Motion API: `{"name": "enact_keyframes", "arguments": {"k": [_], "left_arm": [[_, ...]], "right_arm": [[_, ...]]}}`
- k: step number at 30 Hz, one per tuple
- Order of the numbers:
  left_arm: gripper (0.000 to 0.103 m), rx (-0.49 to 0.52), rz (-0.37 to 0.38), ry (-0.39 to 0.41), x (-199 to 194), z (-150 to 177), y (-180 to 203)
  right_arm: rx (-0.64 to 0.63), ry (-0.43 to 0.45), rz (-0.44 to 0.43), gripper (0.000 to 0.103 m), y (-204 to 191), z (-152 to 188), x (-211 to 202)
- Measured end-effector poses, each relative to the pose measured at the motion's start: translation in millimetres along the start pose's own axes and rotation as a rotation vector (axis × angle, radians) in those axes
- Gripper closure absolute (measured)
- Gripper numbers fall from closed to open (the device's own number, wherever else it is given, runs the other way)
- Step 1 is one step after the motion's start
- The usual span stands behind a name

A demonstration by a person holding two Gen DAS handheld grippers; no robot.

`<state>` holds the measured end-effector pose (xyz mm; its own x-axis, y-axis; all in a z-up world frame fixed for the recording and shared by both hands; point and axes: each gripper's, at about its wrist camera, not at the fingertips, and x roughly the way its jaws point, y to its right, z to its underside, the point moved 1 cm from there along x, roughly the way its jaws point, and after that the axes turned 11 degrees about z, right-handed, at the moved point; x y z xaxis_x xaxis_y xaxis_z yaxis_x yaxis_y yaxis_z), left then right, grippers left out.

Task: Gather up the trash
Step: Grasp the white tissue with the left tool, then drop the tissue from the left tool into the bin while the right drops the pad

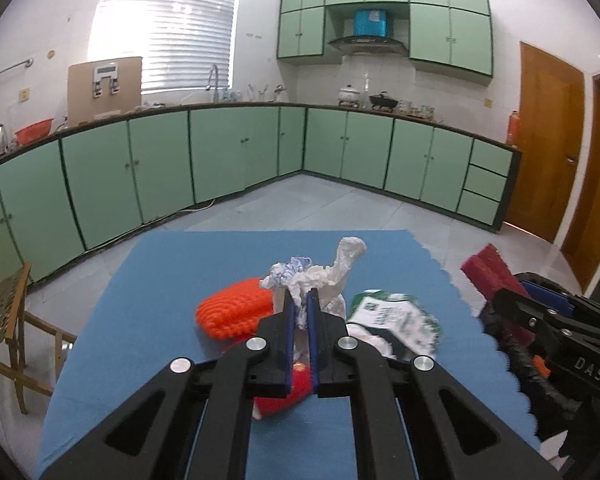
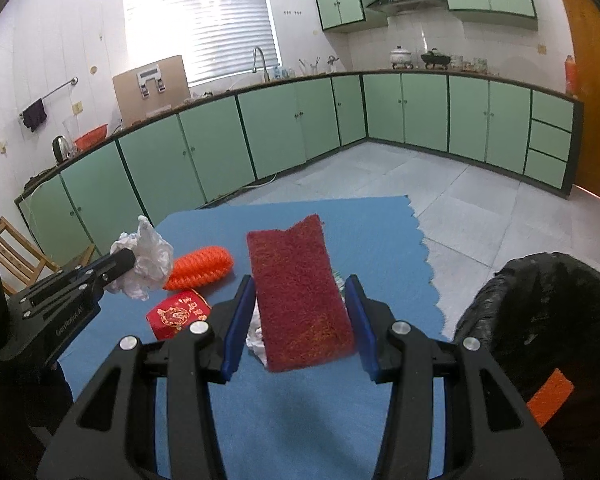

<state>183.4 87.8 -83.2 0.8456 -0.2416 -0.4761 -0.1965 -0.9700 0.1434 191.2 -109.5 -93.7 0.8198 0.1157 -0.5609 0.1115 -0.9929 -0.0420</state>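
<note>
My left gripper is shut on a crumpled white wad of plastic and paper, held above the blue mat. In the right wrist view that gripper carries the same wad at the left. My right gripper is shut on a dark red scouring pad, which sticks out forward between its blue fingers. On the mat lie an orange knitted piece, a red printed packet and a green-white wrapper. More white paper shows under the pad.
A bin lined with a black bag stands at the right of the table, with an orange scrap inside. The mat's wavy right edge runs near it. A wooden chair stands at the left. Green kitchen cabinets line the far walls.
</note>
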Motion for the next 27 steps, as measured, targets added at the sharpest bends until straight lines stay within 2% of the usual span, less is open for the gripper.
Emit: {"name": "enact_keyframes", "arguments": {"k": [13, 27], "left_arm": [[0.097, 0.065, 0.132, 0.01, -6.1, -4.9, 73.1], [0.097, 0.125, 0.283, -0.028, 23.9, -1.7, 167.3]], "right_arm": [[0.041, 0.038, 0.079, 0.058, 57.4, 6.1, -47.7], [0.123, 0.064, 0.241, 0.058, 158.6, 22.1, -84.4]]}}
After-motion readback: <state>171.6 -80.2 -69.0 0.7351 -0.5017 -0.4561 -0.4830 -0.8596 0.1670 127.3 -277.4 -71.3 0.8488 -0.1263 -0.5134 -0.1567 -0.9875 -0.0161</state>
